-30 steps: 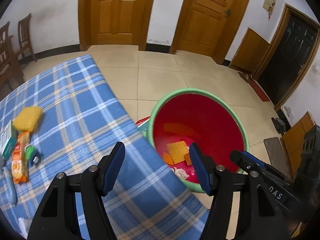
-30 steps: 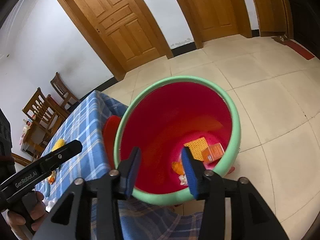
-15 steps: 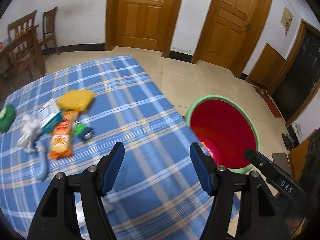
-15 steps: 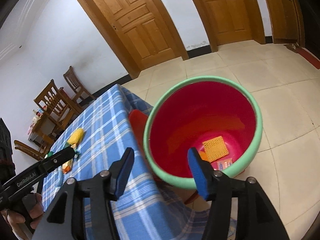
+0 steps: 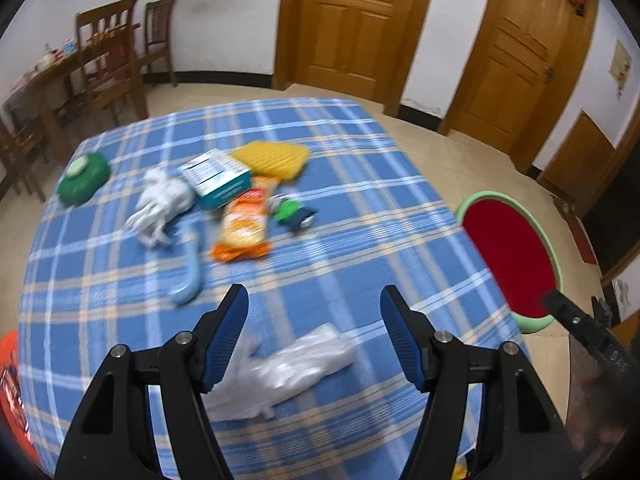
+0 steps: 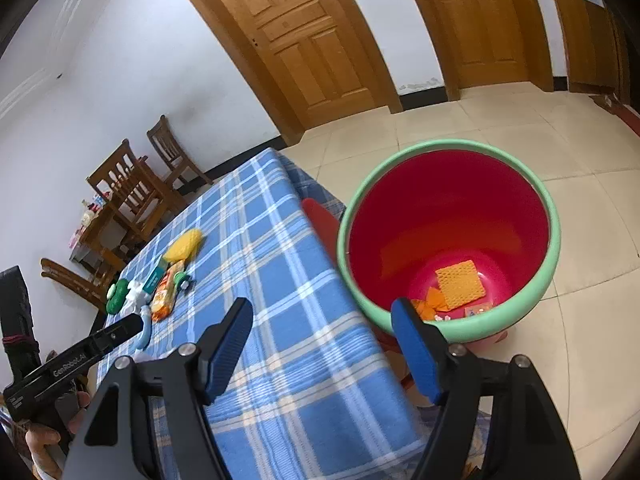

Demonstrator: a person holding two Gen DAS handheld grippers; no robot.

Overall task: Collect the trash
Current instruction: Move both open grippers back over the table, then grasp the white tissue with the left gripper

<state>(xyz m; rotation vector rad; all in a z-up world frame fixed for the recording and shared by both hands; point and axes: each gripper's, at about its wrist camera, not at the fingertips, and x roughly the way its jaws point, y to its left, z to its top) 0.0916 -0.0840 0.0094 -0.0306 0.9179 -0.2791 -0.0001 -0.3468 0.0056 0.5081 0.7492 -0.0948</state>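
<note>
Landmark: the red bin with green rim [image 5: 516,256], standing on the floor just off the right edge of the blue plaid surface [image 5: 360,200].

Left tongs [image 5: 314,320]: spread wide, holding nothing, above the near part of the surface, left of the bin. A clear plastic bag [image 5: 280,372] lies crumpled directly below them.

Farthest left of the bin lies a green lidded item [image 5: 82,178]. Nearer the bin follow a white crumpled glove [image 5: 160,204], a light blue tube [image 5: 188,272], a teal and white box [image 5: 218,178], an orange snack packet [image 5: 244,228], a yellow sponge [image 5: 272,158], and a small green and dark object [image 5: 294,212], blurred, possibly a toy.

Right tongs [image 6: 324,334]: spread wide, empty, at the near rim of the bin. Inside the bin lie an orange waffle-textured square [image 6: 460,284] and small scraps.
</note>
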